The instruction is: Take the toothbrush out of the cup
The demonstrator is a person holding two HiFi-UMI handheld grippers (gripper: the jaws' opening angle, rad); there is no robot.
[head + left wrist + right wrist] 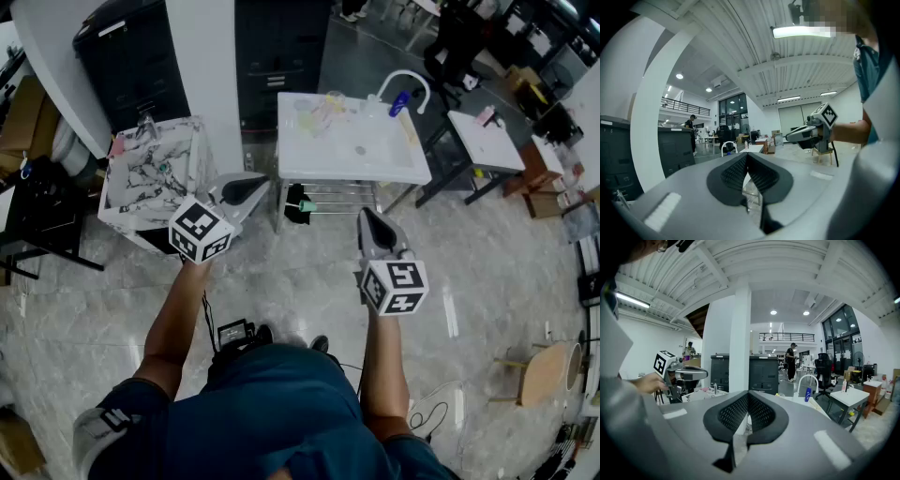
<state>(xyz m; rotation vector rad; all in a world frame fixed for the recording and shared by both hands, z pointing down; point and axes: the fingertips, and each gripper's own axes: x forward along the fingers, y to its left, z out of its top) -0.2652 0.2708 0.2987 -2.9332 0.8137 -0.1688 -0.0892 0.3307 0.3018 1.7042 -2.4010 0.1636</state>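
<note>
I stand in front of a white sink table (352, 141). At its back sits a clear cup (330, 101) with faint pale items around it; no toothbrush can be made out at this size. My left gripper (265, 179) hovers off the table's front left corner, jaws shut and empty. My right gripper (363, 213) hangs before the table's front edge, also shut on nothing. In the left gripper view the black pads (740, 171) meet, and the right gripper (805, 134) shows beyond. In the right gripper view the pads (761, 413) are closed too, with the left gripper (686, 375) at the left.
A white arched faucet (409, 83) and a blue bottle (400, 101) stand at the sink table's back right. A marble-patterned basin (150, 178) is at the left, a small white table (487, 139) at the right. A white pillar (202, 66) rises behind. People stand far off.
</note>
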